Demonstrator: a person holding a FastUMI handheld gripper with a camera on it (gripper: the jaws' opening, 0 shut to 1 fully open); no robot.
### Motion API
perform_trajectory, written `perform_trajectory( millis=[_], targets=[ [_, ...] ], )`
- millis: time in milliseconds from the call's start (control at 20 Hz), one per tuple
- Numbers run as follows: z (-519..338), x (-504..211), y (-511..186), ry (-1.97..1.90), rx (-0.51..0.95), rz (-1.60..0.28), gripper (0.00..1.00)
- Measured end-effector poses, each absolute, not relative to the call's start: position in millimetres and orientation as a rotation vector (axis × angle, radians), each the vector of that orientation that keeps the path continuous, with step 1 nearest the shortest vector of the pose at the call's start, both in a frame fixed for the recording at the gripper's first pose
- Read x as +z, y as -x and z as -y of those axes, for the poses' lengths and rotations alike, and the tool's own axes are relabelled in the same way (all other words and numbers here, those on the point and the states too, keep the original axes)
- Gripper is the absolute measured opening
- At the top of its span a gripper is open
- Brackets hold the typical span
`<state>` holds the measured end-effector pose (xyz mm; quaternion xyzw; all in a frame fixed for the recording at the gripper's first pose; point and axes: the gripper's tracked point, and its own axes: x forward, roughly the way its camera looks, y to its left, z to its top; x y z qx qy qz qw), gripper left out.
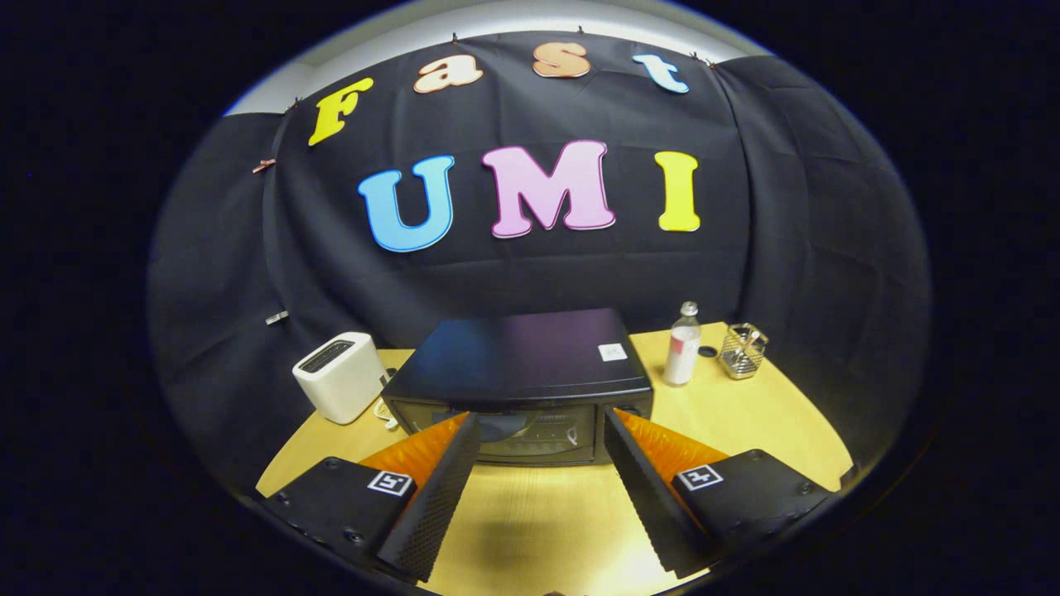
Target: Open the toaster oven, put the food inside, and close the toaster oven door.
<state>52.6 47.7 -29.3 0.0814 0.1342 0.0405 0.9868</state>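
Toaster oven (522, 389) at frame centre is closed on our wooden table (745, 422), and our gripper (542, 426) stays apart, fingers wide open.

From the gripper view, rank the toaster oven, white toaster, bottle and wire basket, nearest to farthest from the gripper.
The gripper is open, its fingers holding nothing.
1. Toaster oven: just ahead of the fingers, door closed.
2. White toaster: left of the oven.
3. Bottle: right of the oven.
4. Wire basket: beyond the bottle, farther right.

Dim booth, lit from above: glare pools on the table (770, 430) toward 6 o'clock, a soft sheen crosses the toaster oven (517, 356) top, edges bend and darken outward, focus stays sharp
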Motion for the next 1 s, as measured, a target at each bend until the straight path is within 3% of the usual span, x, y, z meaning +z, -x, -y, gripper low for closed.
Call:
perform_trajectory(
  millis=[450,1000],
  targets=[
    [4.1,5.5,-12.2,-0.204,-0.02,-0.147,0.99],
    [-14.3,20.2,-10.7,-0.167,0.024,-0.126,0.99]
  ],
)
